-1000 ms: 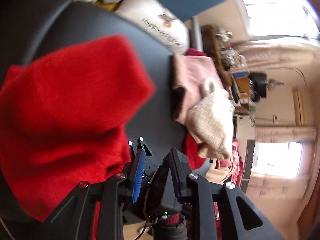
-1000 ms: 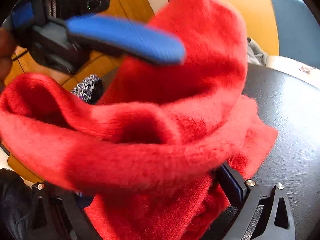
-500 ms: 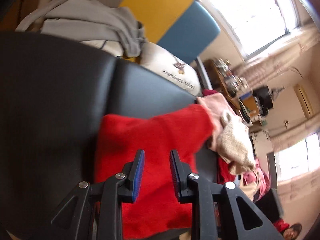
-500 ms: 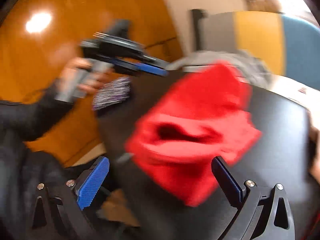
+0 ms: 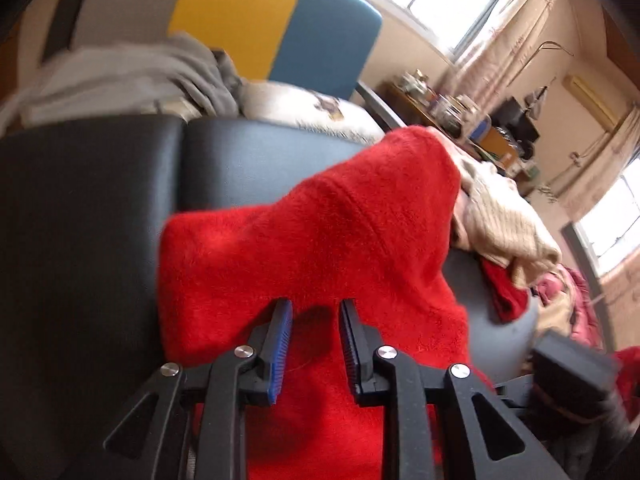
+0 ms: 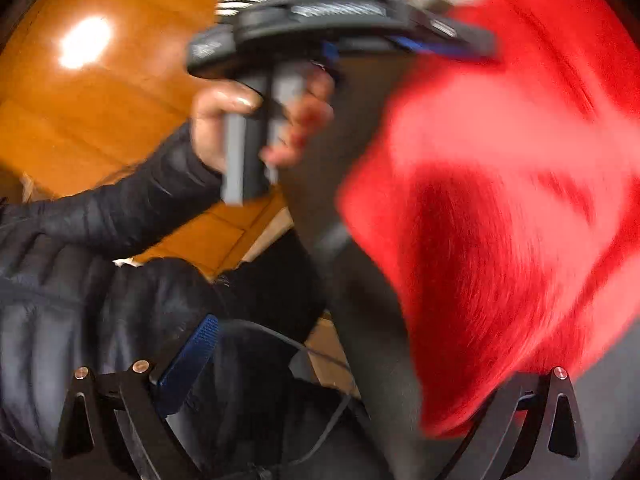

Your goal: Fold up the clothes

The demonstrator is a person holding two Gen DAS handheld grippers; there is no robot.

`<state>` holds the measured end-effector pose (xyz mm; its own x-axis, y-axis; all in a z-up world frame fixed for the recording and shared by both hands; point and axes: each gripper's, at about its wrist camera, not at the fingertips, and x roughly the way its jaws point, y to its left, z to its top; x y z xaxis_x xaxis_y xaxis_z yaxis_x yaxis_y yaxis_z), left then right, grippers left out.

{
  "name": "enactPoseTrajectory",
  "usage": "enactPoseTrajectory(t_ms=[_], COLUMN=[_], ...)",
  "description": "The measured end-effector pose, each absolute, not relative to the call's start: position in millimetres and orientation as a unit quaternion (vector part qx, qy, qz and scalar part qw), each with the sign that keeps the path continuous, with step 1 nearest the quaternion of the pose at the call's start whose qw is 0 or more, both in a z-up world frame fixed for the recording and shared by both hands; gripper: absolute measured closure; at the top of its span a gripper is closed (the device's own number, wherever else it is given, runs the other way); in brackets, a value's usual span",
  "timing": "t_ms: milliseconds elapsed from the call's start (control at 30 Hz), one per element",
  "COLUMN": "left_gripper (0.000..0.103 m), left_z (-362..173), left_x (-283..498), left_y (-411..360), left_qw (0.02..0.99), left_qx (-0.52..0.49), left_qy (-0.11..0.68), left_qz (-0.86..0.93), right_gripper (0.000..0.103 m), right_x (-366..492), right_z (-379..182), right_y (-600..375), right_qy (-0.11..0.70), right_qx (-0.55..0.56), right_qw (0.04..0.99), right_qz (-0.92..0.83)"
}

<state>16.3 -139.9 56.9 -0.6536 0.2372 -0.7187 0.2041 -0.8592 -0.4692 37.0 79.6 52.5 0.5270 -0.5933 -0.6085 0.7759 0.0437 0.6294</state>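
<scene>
Red fleece fills the centre of the left wrist view: the red sweater (image 5: pixel 320 248) lies heaped on the black leather seat (image 5: pixel 92 216), with a beige knit garment (image 5: pixel 504 224) at its right edge. The left gripper (image 5: pixel 314 316) hovers over it at lower centre, jaws slightly parted, gripping nothing. In the blurred right wrist view the sweater covers the right half; the right gripper (image 6: pixel 352 364) has its jaws spread wide.
</scene>
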Motion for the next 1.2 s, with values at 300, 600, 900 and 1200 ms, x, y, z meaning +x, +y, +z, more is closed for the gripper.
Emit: enactPoseTrajectory(t_ms=[300, 600, 900, 1200], left_gripper=[0.08, 0.08, 0.079, 0.079], left_z=[66.8, 68.0, 58.2, 36.6], left_x=[21.9, 65.0, 78.8, 79.0], left_y=[-120.5, -126.5, -112.8, -109.0], left_qw=[0.033, 0.033, 0.058, 0.078], left_qx=[-0.396, -0.353, -0.351, -0.378], left_qy=[-0.251, -0.271, -0.263, -0.271], left_qz=[0.883, 0.895, 0.897, 0.882], right_gripper=[0.0, 0.0, 0.04, 0.092], right_x=[37.4, -25.5, -64.2, -53.6], right_z=[24.8, 78.3, 38.0, 17.1], right_y=[153.9, 185.1, 124.8, 138.3], right_qy=[-0.03, -0.127, -0.178, -0.148], right_qx=[0.523, 0.456, 0.506, 0.511], right_qw=[0.67, 0.602, 0.523, 0.462], right_qz=[-0.527, -0.643, -0.662, -0.71])
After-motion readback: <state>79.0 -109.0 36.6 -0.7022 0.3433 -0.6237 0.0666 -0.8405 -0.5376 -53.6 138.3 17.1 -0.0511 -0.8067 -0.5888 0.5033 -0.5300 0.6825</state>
